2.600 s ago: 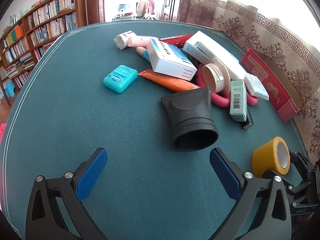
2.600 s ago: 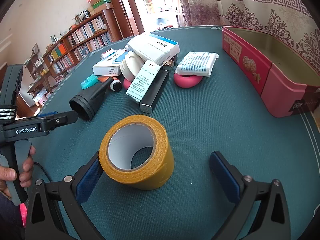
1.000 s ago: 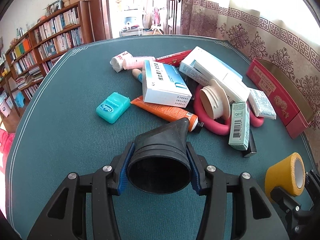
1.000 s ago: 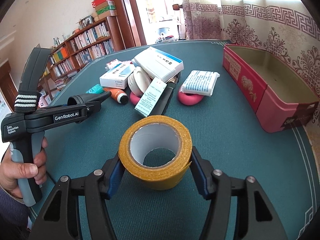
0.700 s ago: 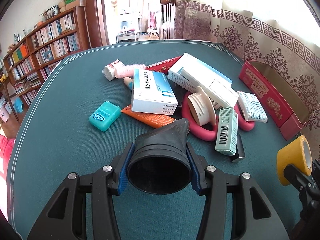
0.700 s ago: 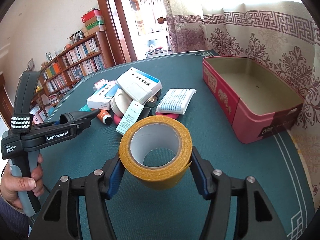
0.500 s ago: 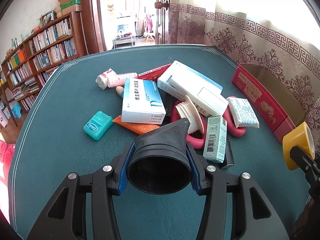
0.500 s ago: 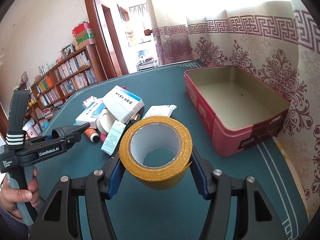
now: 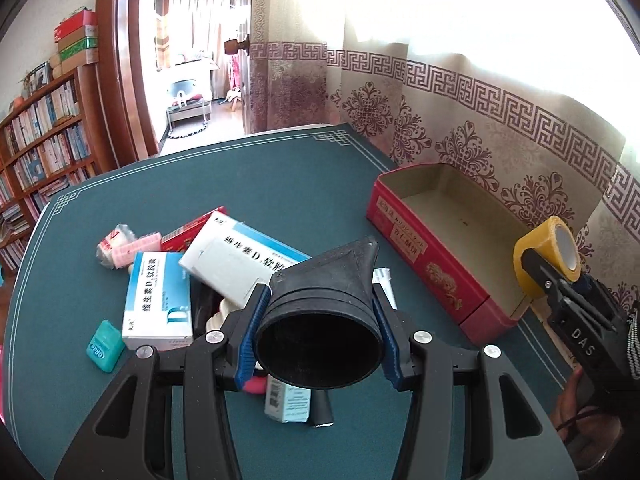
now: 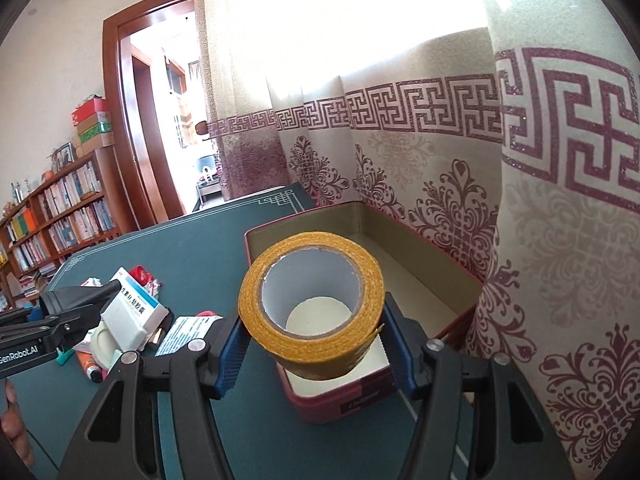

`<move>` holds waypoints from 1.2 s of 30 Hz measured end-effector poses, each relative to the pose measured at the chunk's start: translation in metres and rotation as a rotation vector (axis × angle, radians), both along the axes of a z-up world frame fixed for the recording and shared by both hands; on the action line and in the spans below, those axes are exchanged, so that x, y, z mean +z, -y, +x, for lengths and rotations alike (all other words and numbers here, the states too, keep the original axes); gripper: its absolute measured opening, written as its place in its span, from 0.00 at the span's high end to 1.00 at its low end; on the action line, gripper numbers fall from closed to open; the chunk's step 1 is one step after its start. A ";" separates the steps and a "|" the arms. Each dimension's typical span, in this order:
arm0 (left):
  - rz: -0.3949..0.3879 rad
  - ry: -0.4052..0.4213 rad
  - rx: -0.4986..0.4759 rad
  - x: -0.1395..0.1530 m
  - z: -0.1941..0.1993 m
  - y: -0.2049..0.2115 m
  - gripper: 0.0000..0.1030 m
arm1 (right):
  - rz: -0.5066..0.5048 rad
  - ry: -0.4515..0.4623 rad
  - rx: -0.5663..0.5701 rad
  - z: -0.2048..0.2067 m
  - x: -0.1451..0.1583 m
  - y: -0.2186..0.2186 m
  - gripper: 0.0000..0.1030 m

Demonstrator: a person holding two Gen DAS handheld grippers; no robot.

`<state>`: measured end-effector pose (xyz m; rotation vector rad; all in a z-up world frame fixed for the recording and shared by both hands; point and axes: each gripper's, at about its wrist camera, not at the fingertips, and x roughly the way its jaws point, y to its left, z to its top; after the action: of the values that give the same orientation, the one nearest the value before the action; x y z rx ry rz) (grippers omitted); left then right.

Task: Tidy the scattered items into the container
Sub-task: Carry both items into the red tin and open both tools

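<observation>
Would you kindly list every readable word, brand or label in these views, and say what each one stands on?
"GenRobot.AI": side of the left gripper.
"DAS": body of the right gripper.
"D": blue-and-white medicine box; its Chinese characters are not read here.
Teal floss case: brand too blurred.
Red tin: label too small.
Barcoded carton: print unreadable.

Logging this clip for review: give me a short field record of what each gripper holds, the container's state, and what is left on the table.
left gripper: shut on black nozzle, held above the pile
right gripper: shut on yellow tape roll, held over the near end of the tin
container: red tin, open, nothing visible inside
left on table: blue-and-white boxes, teal floss case, pink roll
step: neither item released yet
</observation>
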<state>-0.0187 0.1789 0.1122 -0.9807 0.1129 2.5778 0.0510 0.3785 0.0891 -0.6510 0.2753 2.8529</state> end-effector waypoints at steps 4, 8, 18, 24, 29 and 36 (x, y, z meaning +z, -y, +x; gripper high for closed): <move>0.042 0.002 -0.091 0.009 -0.014 -0.034 0.49 | 0.018 -0.006 -0.065 -0.011 -0.006 -0.011 0.37; 0.077 0.011 -0.157 0.013 -0.030 -0.065 0.49 | 0.049 -0.033 -0.116 -0.011 -0.012 -0.016 0.37; 0.102 0.093 -0.272 -0.010 -0.059 -0.137 0.49 | -0.012 -0.086 -0.209 0.003 -0.021 -0.035 0.36; 0.094 0.138 -0.205 -0.019 -0.067 -0.144 0.42 | -0.050 -0.088 -0.242 0.007 -0.025 -0.042 0.31; 0.096 0.115 -0.085 -0.011 -0.068 -0.128 0.40 | -0.054 -0.093 -0.277 0.006 -0.025 -0.045 0.29; 0.064 0.106 0.039 -0.001 -0.066 -0.087 0.40 | 0.023 -0.111 -0.295 0.005 -0.021 -0.031 0.28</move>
<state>-0.0846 0.2662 0.1107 -1.1029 -0.0178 2.5418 0.0557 0.4096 0.0683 -0.4087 0.3251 2.6070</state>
